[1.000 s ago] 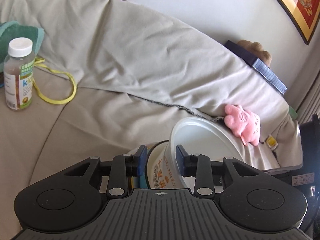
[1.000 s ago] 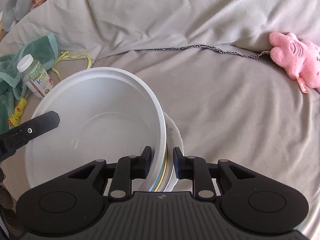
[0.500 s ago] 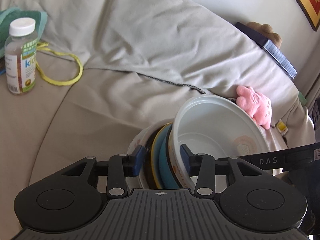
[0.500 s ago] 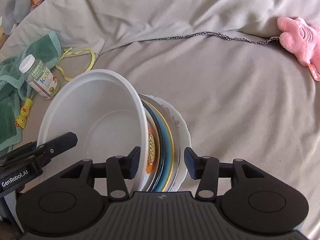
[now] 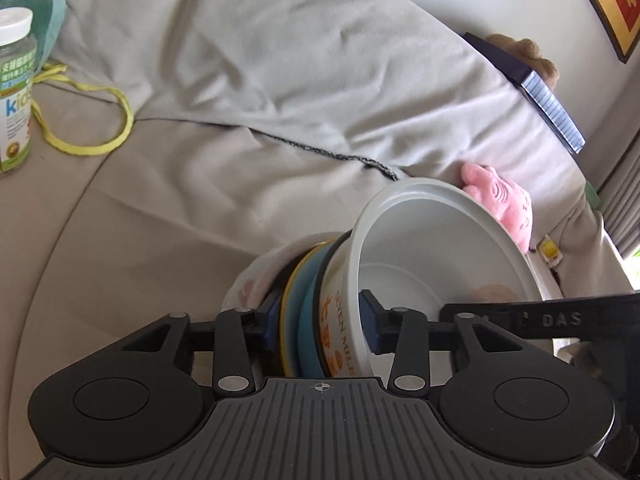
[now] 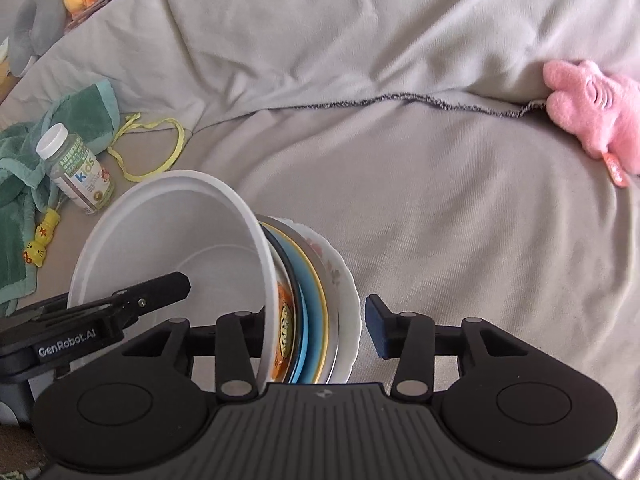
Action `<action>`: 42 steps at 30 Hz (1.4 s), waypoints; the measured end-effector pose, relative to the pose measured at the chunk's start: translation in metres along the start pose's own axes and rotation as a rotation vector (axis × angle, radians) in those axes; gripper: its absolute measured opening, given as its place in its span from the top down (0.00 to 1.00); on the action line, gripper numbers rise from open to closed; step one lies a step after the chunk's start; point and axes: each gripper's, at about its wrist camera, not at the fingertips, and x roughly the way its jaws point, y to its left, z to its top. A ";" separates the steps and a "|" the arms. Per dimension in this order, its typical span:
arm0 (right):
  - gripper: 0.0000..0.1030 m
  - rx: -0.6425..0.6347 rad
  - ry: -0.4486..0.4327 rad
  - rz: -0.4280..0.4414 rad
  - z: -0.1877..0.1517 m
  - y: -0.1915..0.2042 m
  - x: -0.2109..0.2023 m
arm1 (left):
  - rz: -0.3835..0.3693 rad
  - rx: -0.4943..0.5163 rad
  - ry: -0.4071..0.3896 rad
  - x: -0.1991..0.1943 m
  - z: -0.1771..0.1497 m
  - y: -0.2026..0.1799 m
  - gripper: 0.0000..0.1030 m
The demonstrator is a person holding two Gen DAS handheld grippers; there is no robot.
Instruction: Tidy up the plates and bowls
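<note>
A stack of dishes stands tilted on edge over the grey sofa: a white bowl (image 5: 440, 248) (image 6: 172, 232) with orange print, blue plates (image 5: 304, 320) (image 6: 310, 304), a yellow-rimmed plate and a white floral plate (image 6: 340, 280) (image 5: 248, 288). My left gripper (image 5: 320, 326) is closing, one pad inside the bowl, the other against the yellow-rimmed plate; the floral plate shows outside it. My right gripper (image 6: 318, 322) straddles the whole stack and is closing. A small gap remains beside the floral plate, and its other finger is hidden behind the bowl.
A white-capped drink bottle (image 5: 14, 92) (image 6: 76, 168) stands at the left by a green towel (image 6: 24, 200) and a yellow cord (image 5: 92, 120). A pink plush (image 5: 504, 204) (image 6: 592, 112) lies at the right. A dark notebook (image 5: 536, 92) rests on the sofa back.
The stack has fanned out and more plates show between the jaws. Both grippers' jaws stand wider than a second ago. The left view has sunk closer to the sofa.
</note>
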 end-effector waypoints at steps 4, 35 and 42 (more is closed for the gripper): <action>0.57 -0.013 -0.087 0.019 -0.005 0.003 -0.023 | -0.006 -0.026 -0.104 -0.034 0.003 0.006 0.60; 0.17 0.012 -0.721 -0.038 -0.158 0.023 -0.114 | 0.000 0.072 -0.490 -0.126 -0.080 -0.034 0.58; 0.15 0.057 -0.682 -0.089 -0.247 0.016 -0.124 | 0.134 0.135 -0.478 -0.135 -0.177 -0.057 0.58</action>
